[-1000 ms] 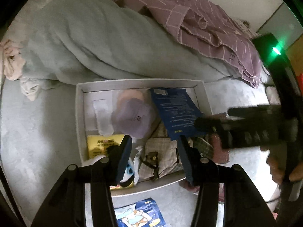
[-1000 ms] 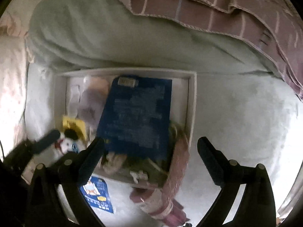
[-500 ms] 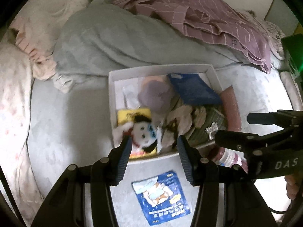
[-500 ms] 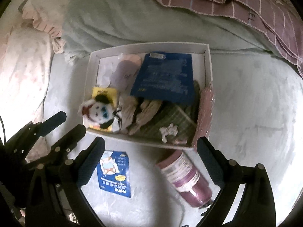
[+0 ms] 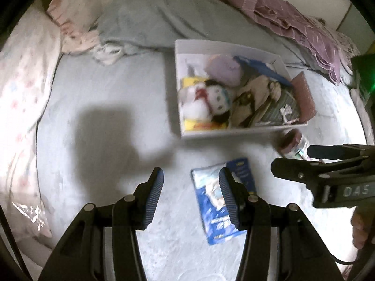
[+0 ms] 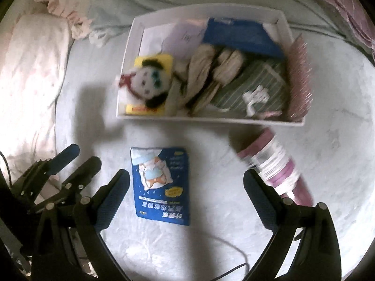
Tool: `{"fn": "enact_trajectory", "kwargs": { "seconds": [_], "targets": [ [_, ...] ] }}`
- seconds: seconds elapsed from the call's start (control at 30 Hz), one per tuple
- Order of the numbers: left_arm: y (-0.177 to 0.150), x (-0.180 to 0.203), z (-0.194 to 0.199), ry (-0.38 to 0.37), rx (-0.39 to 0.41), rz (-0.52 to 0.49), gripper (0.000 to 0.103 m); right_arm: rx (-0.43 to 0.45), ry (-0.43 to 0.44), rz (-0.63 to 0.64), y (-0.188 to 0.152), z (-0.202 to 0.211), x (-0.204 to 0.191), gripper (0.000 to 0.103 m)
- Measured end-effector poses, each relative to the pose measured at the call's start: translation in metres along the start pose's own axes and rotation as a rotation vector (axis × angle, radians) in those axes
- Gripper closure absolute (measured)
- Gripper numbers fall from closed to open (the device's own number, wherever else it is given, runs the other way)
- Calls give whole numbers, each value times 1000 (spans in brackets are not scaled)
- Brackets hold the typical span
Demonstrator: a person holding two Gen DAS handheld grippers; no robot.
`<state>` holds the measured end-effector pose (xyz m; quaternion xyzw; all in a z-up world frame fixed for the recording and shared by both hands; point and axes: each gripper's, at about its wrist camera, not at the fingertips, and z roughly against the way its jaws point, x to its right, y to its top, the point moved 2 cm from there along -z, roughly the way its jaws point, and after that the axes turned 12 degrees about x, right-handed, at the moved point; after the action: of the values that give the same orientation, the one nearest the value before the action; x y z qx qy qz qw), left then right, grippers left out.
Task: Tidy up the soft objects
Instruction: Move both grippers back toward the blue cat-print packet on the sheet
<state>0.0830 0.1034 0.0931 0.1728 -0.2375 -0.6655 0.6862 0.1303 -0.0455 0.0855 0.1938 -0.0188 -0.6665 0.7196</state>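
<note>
A white box (image 5: pixel 234 132) (image 6: pixel 199 118) on the grey bed holds a white plush doll (image 5: pixel 206 103) (image 6: pixel 145 84), folded beige and striped cloths (image 6: pixel 248 84), a purple cap (image 5: pixel 225 70) and a large blue packet (image 6: pixel 236 37). A small blue packet (image 5: pixel 206 194) (image 6: pixel 161 185) lies flat in front of the box. Beside it lies a pink bottle (image 5: pixel 293 142) (image 6: pixel 271 161). My left gripper (image 5: pixel 191 182) (image 6: pixel 83 155) hovers open and empty by the packet's left edge. Open wide over the packet, my right gripper (image 6: pixel 186 187) (image 5: pixel 293 158) holds nothing.
A grey-green blanket (image 5: pixel 164 16) and a purple plaid cloth (image 5: pixel 293 18) are heaped behind the box. A pink patterned pillow (image 5: pixel 21 93) borders the left side. A thin cable (image 6: pixel 222 241) crosses the sheet near the right gripper.
Both grippers have pulled back from over the box toward the near side of the bed. The small blue packet and the pink bottle now lie under them. Jaw openings look unchanged.
</note>
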Motion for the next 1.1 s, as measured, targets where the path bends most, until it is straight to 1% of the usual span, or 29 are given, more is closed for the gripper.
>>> {"fn": "enact_trajectory", "kwargs": {
  "seconds": [0.1,0.2,0.27,0.33,0.47,0.53,0.57,0.63,0.67,0.73,0.77,0.8,0.83,0.93,1.1],
  "targets": [
    [-18,-17,-1,26,0,20,54,-11,-6,3,-14,-17,-9,5],
    [-39,-33,-5,52,-14,31,54,-49,23,-17,-28,-37,-13,6],
    [-49,-38,-5,69,-9,27,54,-58,33,-32,-36,-46,-14,6],
    [-60,-39,0,77,34,12,54,-40,43,-32,-45,-49,-15,6],
    [-75,-33,7,53,117,21,54,21,60,-41,-62,-48,-14,6],
    [-80,-30,4,77,130,25,54,69,54,-39,-71,-46,-14,6],
    [-82,-28,-2,97,125,15,54,87,48,-22,-77,-47,-17,5],
    [-87,-26,-10,104,106,8,54,101,32,6,-86,-49,-22,5],
    [-91,-26,-17,102,91,7,54,96,27,16,-90,-52,-23,5],
    [-98,-30,-28,122,64,14,55,60,18,26,-96,-61,-28,6],
    [-105,-34,-41,142,17,22,53,57,13,24,-97,-64,-27,5],
    [-107,-35,-43,138,27,25,51,62,9,19,-97,-66,-27,3],
    [-108,-35,-40,134,66,29,46,63,14,10,-96,-67,-26,0],
    [-109,-36,-41,137,68,35,40,80,22,-49,-94,-70,-22,0],
    [-108,-40,-40,121,71,63,37,133,6,-120,-96,-68,-19,0]
  ]
}}
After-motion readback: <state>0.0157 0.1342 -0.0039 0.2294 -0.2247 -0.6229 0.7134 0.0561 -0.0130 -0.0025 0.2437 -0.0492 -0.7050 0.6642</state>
